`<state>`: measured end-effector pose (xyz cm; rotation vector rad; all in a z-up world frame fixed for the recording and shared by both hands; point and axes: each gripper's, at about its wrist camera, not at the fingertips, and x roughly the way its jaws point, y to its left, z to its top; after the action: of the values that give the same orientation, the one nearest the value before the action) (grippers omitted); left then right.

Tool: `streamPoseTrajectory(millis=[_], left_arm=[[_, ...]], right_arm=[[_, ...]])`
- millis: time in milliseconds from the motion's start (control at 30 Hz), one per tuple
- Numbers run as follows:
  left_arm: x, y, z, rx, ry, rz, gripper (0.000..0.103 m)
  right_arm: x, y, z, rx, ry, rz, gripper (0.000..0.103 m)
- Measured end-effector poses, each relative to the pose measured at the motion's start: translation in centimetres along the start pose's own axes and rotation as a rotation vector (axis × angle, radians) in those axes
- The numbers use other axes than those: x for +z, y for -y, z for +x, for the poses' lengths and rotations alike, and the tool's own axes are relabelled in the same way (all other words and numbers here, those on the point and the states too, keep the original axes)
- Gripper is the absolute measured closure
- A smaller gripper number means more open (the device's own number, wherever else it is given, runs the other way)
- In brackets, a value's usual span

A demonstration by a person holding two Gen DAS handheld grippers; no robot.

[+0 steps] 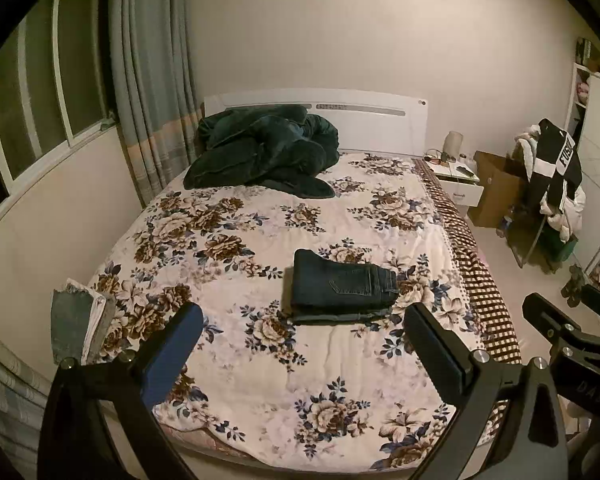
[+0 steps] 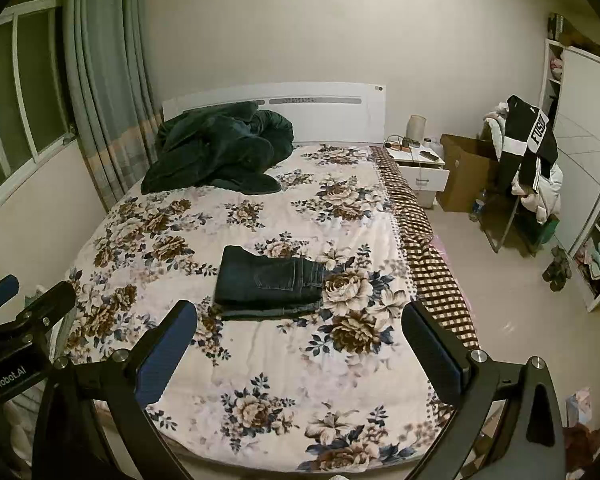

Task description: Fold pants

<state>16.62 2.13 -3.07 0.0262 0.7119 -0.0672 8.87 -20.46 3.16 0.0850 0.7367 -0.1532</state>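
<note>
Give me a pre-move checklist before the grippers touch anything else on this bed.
1. Left gripper open and holding nothing: ok.
2. Right gripper open and holding nothing: ok.
3. Dark jeans folded into a compact stack on the floral bedspread: ok.
4. Both grippers clear of the jeans, no contact: ok.
5. Folded edges of the jeans aligned: not ok, a lower layer sticks out along the near edge.
6. Next garment: a light denim piece lies at the left edge of the bed; whether it is pants, cannot tell.
</note>
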Motion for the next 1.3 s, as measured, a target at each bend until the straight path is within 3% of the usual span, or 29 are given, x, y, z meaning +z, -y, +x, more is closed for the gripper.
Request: streamPoseTrajectory(millis=[1300], left_arm=[[0.45, 0.9, -0.71, 0.053, 0.021, -0.004, 0.0]], right_arm=[[0.82, 0.63, 0.78, 0.016, -0.009, -0.006, 0.0]])
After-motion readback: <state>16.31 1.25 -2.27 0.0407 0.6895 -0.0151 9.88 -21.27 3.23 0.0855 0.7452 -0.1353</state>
